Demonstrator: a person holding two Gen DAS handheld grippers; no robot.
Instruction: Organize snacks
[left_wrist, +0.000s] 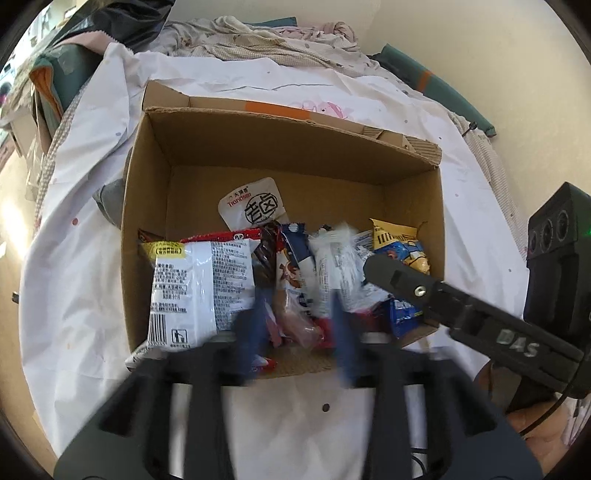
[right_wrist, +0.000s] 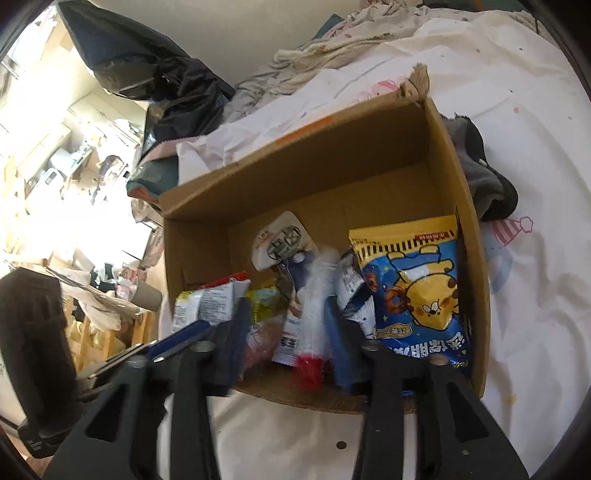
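An open cardboard box (left_wrist: 295, 129) (right_wrist: 295, 158) stands on a white bed sheet with several snack packets heaped along its near side. A big white printed packet (left_wrist: 199, 288) lies at the left and a yellow and blue bear packet (right_wrist: 417, 291) at the right. A white sachet (left_wrist: 255, 206) lies alone on the box floor. My left gripper (left_wrist: 297, 310) hangs over the near rim, jaws apart, with a brown and white packet (left_wrist: 290, 277) loose between the blurred blue fingers. My right gripper (right_wrist: 286, 321) is also open, a white packet with a red end (right_wrist: 312, 332) lying between its fingers, unpressed.
Crumpled bedding and clothes (left_wrist: 266, 40) pile up behind the box. A black bag (right_wrist: 147, 74) lies at the far left, and a dark grey cloth (right_wrist: 484, 177) rests against the box's outer wall. The far half of the box floor is bare cardboard.
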